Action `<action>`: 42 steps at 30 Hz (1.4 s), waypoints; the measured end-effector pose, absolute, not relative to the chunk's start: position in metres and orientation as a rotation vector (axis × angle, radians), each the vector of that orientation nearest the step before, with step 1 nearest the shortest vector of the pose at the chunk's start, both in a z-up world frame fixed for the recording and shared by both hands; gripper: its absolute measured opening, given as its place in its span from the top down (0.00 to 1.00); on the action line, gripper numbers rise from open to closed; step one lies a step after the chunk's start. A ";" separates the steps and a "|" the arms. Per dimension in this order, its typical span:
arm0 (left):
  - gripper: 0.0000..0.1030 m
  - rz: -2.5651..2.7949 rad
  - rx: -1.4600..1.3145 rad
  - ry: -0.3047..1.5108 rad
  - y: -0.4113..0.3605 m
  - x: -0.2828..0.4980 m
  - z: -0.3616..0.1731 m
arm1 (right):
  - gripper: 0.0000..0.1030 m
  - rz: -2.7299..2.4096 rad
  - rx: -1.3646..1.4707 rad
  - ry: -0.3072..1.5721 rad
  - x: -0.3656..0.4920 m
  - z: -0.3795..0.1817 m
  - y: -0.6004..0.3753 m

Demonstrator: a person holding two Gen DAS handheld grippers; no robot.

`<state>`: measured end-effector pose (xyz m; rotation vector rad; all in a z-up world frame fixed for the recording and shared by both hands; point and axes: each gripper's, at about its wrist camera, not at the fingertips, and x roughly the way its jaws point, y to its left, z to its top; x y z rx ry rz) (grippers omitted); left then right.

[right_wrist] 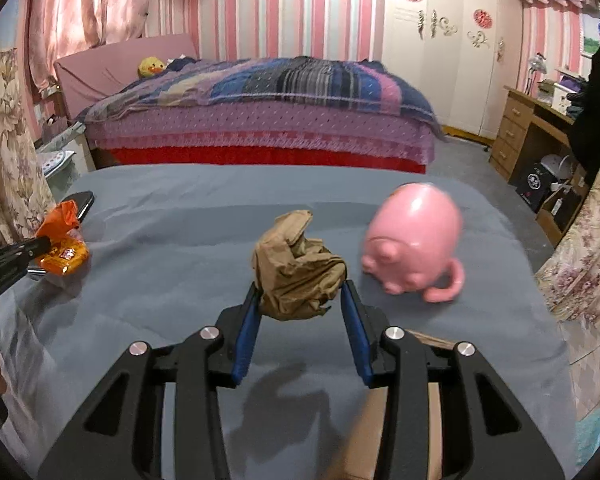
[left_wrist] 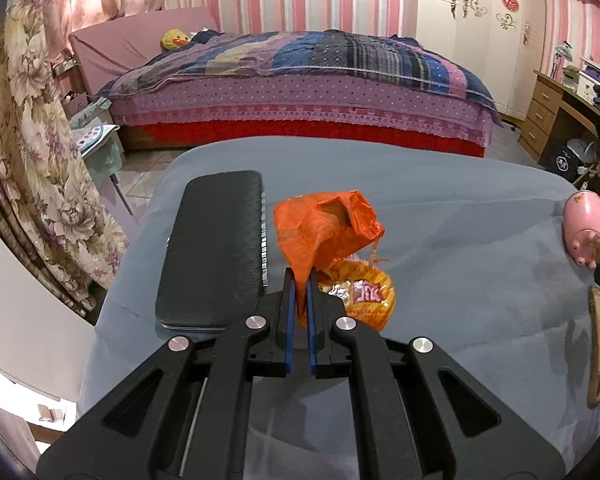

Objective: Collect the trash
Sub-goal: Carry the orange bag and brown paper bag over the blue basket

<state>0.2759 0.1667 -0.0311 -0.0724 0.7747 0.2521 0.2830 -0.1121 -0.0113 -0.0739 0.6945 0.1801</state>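
Left claw (left_wrist: pixel 299 280) clamped on orange wrapper (left_wrist: pixel 324 228); right claw (right_wrist: pixel 302 292) gripping crumpled brown paper (right_wrist: pixel 298 268), pink pig (right_wrist: pixel 414 240) just beside, above grey table (right_wrist: pixel 220 216).

Looking forward along each pair of jaws, low and close over the grey table (left_wrist: pixel 440 216), facing the bed (left_wrist: pixel 300 92) at 12 o'clock. Sharing table, bed, the pink pig (right_wrist: pixel 414 240) and the orange wrapper (right_wrist: pixel 60 236).

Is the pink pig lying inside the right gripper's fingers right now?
No, the right gripper holds crumpled brown paper; the pink pig sits beside it.
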 end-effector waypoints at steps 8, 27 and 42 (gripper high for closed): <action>0.97 0.190 -0.005 0.724 0.113 0.268 -0.009 | 0.61 0.126 -0.075 0.660 0.252 0.001 -0.161; 0.97 -0.075 0.067 0.679 -0.060 0.227 0.019 | 0.61 -0.107 -0.044 0.630 0.163 0.024 -0.324; 0.97 -0.234 0.160 0.631 -0.193 0.176 0.048 | 0.61 -0.298 0.028 0.590 0.095 0.041 -0.451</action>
